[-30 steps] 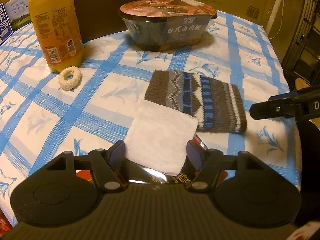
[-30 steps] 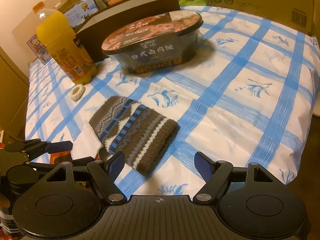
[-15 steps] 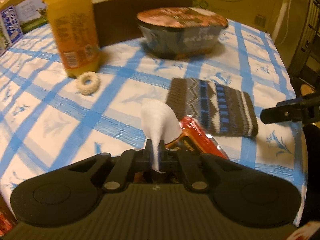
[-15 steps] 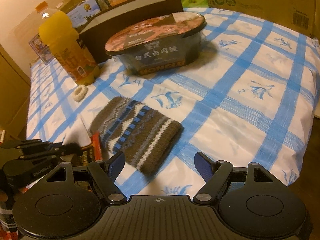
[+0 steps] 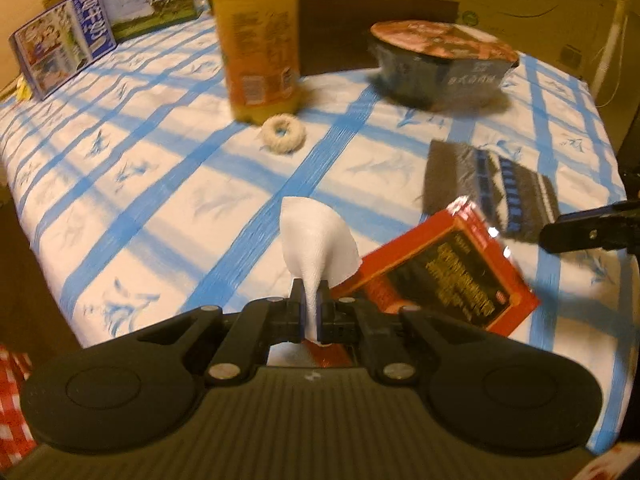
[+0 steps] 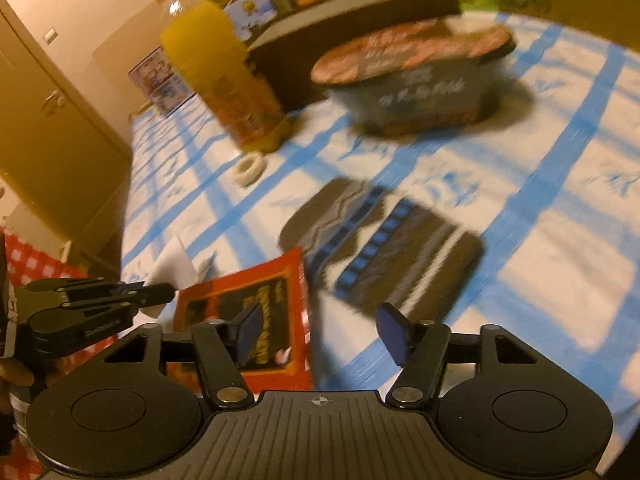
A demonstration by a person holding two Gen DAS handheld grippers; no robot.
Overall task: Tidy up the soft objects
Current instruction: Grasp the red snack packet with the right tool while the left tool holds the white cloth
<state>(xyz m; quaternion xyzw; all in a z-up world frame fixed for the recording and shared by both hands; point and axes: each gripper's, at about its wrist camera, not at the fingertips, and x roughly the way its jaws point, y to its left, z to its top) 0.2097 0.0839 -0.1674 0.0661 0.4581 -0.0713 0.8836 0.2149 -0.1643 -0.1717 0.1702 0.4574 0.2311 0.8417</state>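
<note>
L gripper (image 5: 308,312) is clamped on a white cloth (image 5: 316,236), which stands up pinched out of the jaws, lifted off the table (image 5: 160,208) near its front edge. Just R of it a red snack packet (image 5: 444,276) lies flat, its far corner over a knitted brown-and-blue striped piece (image 5: 492,188). R gripper (image 6: 320,332) hovers low over the near edge btw packet and knit; its jaws are closing w/ nothing between them, pads not touching either.

Open room: wide bare stretch of blue-checked tablecloth to the L of the cloth, more on the far R past the knit. Mid-table is tighter — a small white fuzzy ring (image 5: 283,134) sits just in front of an orange juice bottle (image 5: 256,40), w/ an instant-noodle bowl (image 5: 444,64) to the R and a dark box (image 5: 360,32) behind both.

Cartons (image 5: 64,40) line the far L edge. Brown cupboard doors (image 6: 52,120) beyond the L side; both views motion-blurred.
</note>
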